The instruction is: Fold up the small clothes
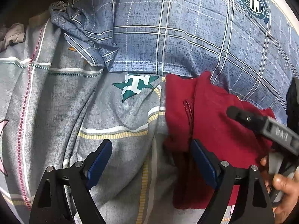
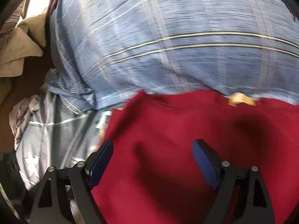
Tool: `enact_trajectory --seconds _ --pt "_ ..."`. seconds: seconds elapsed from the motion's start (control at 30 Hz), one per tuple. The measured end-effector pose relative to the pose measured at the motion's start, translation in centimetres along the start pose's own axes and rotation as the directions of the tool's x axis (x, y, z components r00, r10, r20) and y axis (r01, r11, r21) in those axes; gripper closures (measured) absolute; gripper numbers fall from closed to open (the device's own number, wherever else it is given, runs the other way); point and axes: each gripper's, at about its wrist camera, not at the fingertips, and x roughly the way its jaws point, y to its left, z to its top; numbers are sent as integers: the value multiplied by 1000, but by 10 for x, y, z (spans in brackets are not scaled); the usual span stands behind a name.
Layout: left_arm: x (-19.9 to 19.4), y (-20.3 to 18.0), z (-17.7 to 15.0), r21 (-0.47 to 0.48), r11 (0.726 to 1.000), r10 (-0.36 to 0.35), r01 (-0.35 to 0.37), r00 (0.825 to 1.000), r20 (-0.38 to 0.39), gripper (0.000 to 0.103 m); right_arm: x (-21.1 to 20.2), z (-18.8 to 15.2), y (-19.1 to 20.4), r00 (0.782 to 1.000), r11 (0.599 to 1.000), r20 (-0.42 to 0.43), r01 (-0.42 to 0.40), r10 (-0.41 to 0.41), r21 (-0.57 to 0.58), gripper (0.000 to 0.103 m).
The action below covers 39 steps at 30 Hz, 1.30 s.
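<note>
A small dark red garment [image 1: 211,123] lies partly folded on the grey patterned bedsheet [image 1: 115,115], at the foot of a blue plaid pillow [image 1: 186,28]. My left gripper [image 1: 151,145] is open and empty, its right finger at the garment's left edge. In the left wrist view the right gripper's finger [image 1: 261,123] rests over the garment's right side. In the right wrist view the right gripper [image 2: 152,145] is open just above the red garment [image 2: 186,140], holding nothing; this view is motion-blurred.
The blue plaid pillow [image 2: 168,37] fills the far side. A rumpled blue plaid cloth [image 1: 84,37] and a pale crumpled cloth [image 1: 13,35] lie at the far left. Beige bedding [image 2: 22,46] lies at the left in the right wrist view.
</note>
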Motion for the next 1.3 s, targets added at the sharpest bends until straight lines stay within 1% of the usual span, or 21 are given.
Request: enact_trajectory --seconds 0.07,0.1,0.17,0.23,0.33,0.43,0.53,0.73,0.9,1.1,1.2,1.27,1.3 --pt "-1 -2 -1 9 1000 11 -11 1000 7 16 -1 -5 -5 999 999 29 -33 34 -17 15" --pt "-1 -3 -2 16 1000 18 -18 1000 12 16 -1 -8 -4 999 999 42 -34 35 -35 15" --pt "-2 -6 -3 30 999 28 -28 999 19 16 1 -13 3 998 997 64 -11 16 -76 13" --pt "-3 -8 -4 46 998 36 -37 999 30 16 3 -15 9 998 994 62 19 -12 -103 11" --pt "-7 -10 -4 63 997 51 -54 997 50 16 6 -14 13 998 992 57 26 -19 -127 7" --pt "-12 -12 -4 70 996 53 -58 996 73 16 5 -15 13 998 992 57 14 -7 -129 4" --pt "-18 -13 -5 73 995 57 -64 994 98 16 6 -14 12 998 992 52 -19 25 -126 0" --pt "-20 -13 -6 72 995 55 -63 992 110 16 6 -13 9 998 993 55 -38 44 -114 0" --pt "-20 -12 -5 70 996 54 -62 993 107 16 7 -13 11 999 992 46 -20 26 -126 0" --pt "-14 -11 -3 64 996 60 -65 995 80 16 8 -11 9 997 993 55 -43 49 -108 0" --pt "-10 -13 -3 71 995 71 -76 995 64 16 8 -12 13 999 992 51 -9 15 -124 0" --pt "-10 -11 -2 66 995 69 -73 996 55 16 5 -11 20 998 992 55 41 -35 -121 0" --pt "-9 -10 -1 58 996 65 -68 997 50 16 4 -8 24 998 992 51 53 -48 -117 0"
